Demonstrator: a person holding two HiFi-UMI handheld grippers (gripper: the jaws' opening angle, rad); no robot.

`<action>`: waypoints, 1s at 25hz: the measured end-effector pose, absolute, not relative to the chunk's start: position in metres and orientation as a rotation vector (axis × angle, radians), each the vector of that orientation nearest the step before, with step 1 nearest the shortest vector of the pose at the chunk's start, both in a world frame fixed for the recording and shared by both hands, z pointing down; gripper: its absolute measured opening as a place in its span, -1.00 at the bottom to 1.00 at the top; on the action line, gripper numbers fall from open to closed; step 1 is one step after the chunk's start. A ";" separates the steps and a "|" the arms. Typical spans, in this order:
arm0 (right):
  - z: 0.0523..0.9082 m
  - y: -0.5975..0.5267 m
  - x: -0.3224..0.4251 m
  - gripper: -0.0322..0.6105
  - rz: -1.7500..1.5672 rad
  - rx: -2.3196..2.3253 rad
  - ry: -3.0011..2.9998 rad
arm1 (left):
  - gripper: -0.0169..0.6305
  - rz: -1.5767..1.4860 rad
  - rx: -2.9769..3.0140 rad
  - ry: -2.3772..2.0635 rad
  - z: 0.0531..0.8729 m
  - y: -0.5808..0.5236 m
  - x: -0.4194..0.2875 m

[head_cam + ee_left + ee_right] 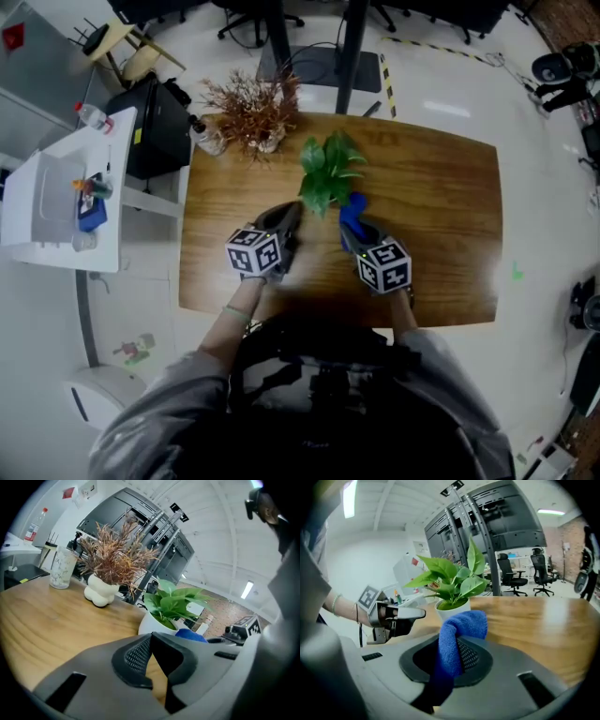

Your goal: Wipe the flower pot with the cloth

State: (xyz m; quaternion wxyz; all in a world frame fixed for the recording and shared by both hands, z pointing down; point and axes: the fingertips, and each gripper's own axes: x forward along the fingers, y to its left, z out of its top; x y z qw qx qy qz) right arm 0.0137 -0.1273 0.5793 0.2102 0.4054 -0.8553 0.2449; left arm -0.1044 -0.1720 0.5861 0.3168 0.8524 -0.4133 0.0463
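right gripper (pixel 452 656): clamped on a blue cloth (pixel 458 632), its wad standing past the tips. left gripper (pixel 157 663): jaws drawn together, nothing between them. flower pot (pixel 452 610): white, leafy, upright on the bench (pixel 431 206), just ahead of both grippers. step: likely bringing the cloth to the pot wall; next calls for pressing and rubbing, the left gripper steadying. obscured: contact between cloth and pot unclear; leaves cover the pot from the head view.
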 end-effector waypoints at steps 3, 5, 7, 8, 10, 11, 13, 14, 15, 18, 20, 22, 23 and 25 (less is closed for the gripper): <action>0.567 -0.115 0.011 -0.74 0.750 1.245 -2.384 | -0.93 0.138 2.303 -1.056 0.574 -0.155 -0.106; 0.560 -0.107 0.005 -0.74 0.771 1.305 -2.386 | -0.93 0.139 2.341 -1.036 0.565 -0.144 -0.107; 0.554 -0.098 -0.002 -0.74 0.783 1.360 -2.389 | -0.93 0.130 2.371 -1.016 0.557 -0.134 -0.109; 0.552 -0.094 -0.006 -0.74 0.789 1.387 -2.388 | -0.93 0.123 2.383 -1.005 0.553 -0.130 -0.111; 0.548 -0.087 -0.014 -0.74 0.806 1.439 -2.386 | -0.93 0.100 2.396 -0.981 0.545 -0.123 -0.115; 0.545 -0.084 -0.018 -0.74 0.819 1.463 -2.386 | -0.93 0.084 2.398 -0.971 0.541 -0.119 -0.118; 0.541 -0.076 -0.026 -0.74 0.845 1.505 -2.388 | -0.93 0.055 2.404 -0.951 0.534 -0.112 -0.124; 0.539 -0.071 -0.030 -0.74 0.859 1.524 -2.391 | -0.93 0.051 2.412 -0.939 0.531 -0.107 -0.127; 0.537 -0.067 -0.034 -0.74 0.875 1.540 -2.396 | -0.93 0.054 2.424 -0.928 0.529 -0.103 -0.129; 0.533 -0.055 -0.045 -0.74 0.926 1.576 -2.414 | -0.93 0.090 2.459 -0.905 0.529 -0.089 -0.136; 0.532 -0.049 -0.052 -0.74 0.949 1.587 -2.424 | -0.93 0.111 2.472 -0.898 0.530 -0.082 -0.142; 0.532 -0.044 -0.057 -0.74 0.955 1.591 -2.427 | -0.93 0.122 2.476 -0.895 0.533 -0.077 -0.147; 0.532 -0.041 -0.059 -0.74 0.952 1.592 -2.424 | -0.93 0.124 2.476 -0.895 0.535 -0.074 -0.149; 0.534 -0.037 -0.063 -0.74 0.944 1.592 -2.418 | -0.93 0.126 2.475 -0.899 0.537 -0.070 -0.154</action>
